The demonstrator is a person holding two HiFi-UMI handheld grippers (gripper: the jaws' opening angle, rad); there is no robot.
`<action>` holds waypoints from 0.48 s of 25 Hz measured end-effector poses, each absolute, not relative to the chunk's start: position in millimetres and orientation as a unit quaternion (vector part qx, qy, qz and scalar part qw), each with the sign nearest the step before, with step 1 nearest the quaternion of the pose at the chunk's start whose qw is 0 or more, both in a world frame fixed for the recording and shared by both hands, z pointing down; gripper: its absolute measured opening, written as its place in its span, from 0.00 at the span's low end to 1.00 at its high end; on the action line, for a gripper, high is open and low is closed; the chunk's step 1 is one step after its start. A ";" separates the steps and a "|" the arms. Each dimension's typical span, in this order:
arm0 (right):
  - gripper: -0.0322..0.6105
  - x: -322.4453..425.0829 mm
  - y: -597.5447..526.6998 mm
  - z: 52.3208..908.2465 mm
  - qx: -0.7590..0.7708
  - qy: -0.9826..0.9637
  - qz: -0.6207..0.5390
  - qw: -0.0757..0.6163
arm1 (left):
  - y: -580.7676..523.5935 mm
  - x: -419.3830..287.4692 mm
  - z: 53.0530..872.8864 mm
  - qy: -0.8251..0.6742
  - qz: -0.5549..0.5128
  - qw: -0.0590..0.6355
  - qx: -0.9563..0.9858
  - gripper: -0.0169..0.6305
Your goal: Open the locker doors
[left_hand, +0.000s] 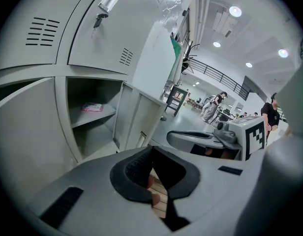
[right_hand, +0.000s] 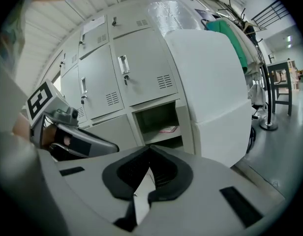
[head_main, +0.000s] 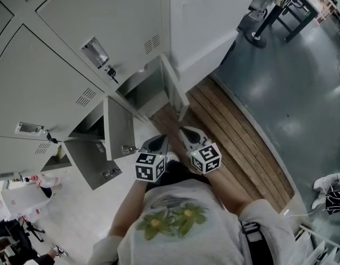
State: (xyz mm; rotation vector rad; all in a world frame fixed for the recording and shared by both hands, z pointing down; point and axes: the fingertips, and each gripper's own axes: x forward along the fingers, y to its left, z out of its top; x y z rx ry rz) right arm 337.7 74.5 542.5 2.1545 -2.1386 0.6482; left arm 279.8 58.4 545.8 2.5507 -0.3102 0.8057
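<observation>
We hold our left gripper (head_main: 158, 141) and right gripper (head_main: 186, 132) side by side, almost touching, both tilted downward. Each has its jaws pressed together with nothing between them.

Upper left of head view: locker bank (head_main: 59, 65) with closed fronts, no passage. Centre: three doors stand swung out, right door (head_main: 174, 87), middle door (head_main: 119, 127) and lower-left door (head_main: 84, 163), their edges jutting toward the person. The open compartment (head_main: 138, 90) between the right and middle doors is reachable from the front. Wooden floor strip (head_main: 236, 142) and grey floor (head_main: 291, 93), right: free. Black-legged furniture (head_main: 294, 7), upper right, well apart.
</observation>
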 end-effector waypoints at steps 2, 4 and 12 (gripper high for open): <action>0.10 331.4 72.8 536.2 0.688 -0.696 0.205 0.016 | 59.3 278.5 545.0 -0.114 0.290 0.223 0.924 0.07; 0.10 325.7 71.9 530.4 0.684 -0.701 0.203 0.012 | 60.0 276.4 544.4 -0.115 0.289 0.224 0.924 0.07; 0.10 309.0 72.0 513.9 0.681 -0.705 0.196 0.002 | 59.5 263.2 540.6 -0.122 0.283 0.226 0.924 0.07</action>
